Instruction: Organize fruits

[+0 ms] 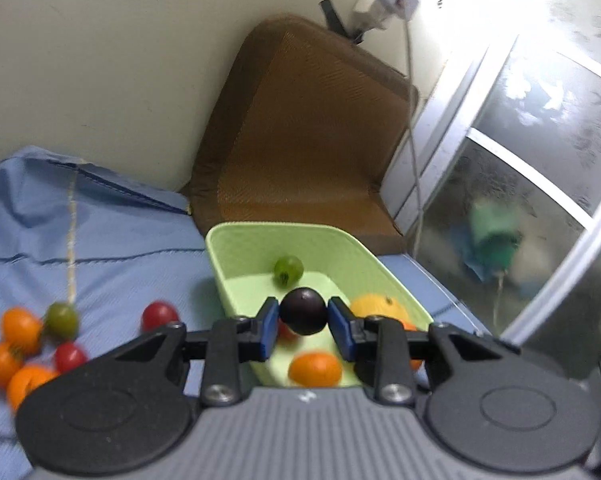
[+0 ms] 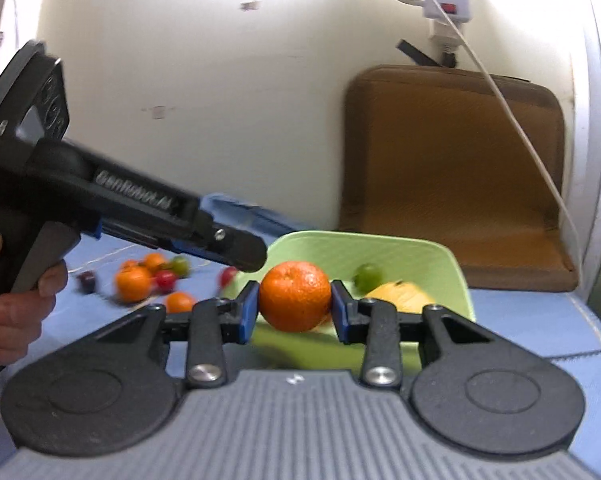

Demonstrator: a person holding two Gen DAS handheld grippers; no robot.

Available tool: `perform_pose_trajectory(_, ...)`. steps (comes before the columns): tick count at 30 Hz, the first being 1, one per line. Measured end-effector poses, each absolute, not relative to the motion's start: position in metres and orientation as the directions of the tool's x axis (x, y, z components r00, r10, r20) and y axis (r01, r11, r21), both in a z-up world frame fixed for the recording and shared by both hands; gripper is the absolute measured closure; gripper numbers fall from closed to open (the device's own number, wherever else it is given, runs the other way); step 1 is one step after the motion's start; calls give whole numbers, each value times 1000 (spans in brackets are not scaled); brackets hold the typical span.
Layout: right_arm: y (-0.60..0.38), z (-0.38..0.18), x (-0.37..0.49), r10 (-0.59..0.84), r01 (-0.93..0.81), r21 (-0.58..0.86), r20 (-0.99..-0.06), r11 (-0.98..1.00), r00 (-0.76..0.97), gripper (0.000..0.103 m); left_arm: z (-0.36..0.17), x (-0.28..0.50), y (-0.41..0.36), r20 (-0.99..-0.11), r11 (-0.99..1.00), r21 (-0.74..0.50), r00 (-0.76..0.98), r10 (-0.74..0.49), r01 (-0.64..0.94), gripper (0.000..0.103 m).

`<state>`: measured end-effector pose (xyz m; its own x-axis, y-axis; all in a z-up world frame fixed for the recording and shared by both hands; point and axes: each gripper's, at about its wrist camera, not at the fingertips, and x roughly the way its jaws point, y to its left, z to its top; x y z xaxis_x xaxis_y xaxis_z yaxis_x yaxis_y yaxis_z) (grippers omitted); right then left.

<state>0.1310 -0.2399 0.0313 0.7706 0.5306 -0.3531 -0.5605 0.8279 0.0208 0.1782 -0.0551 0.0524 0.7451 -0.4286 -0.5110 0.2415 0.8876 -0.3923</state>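
My left gripper [image 1: 303,317] is shut on a dark purple grape [image 1: 302,309] and hangs over the near end of the light green basket [image 1: 220,240]. Inside the basket lie a green grape [image 1: 288,269], a yellow-orange fruit [image 1: 374,307] and a small orange [image 1: 315,368]. My right gripper [image 2: 295,299] is shut on an orange [image 2: 295,294], its blue pads against both sides, just in front of the basket [image 2: 380,240]. In the right wrist view the left gripper [image 2: 246,254] reaches in from the left, held by a hand [image 2: 16,320].
Loose oranges [image 1: 20,330], red fruits [image 1: 159,316] and a green one [image 1: 61,320] lie on the blue cloth [image 1: 120,240] left of the basket. A brown cushion [image 1: 300,140] leans on the wall behind it. A window [image 1: 520,200] and a hanging cable [image 2: 520,128] are to the right.
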Motion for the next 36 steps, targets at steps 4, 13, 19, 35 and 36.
perform_pose_trajectory(4,-241,20,148,502,-536,6,-361,844,786,62,45,204,-63,-539,893,-393,731,-418,221,76)
perform_pose_trajectory(13,-258,25,144,515,-524,50,-279,850,810,53,38,213,-69,-546,901,-384,737,-398,202,69)
perform_pose_trajectory(19,-268,27,141,508,-502,90,-238,860,828,54,58,170,-44,-500,931,-329,807,-314,158,67)
perform_pose_trajectory(35,-242,24,74,639,-601,217,-289,769,713,54,16,26,16,-600,970,-39,782,168,-239,54)
perform_pose_trajectory(36,-238,23,72,648,-609,222,-298,761,701,53,16,22,19,-596,968,-36,783,178,-248,53)
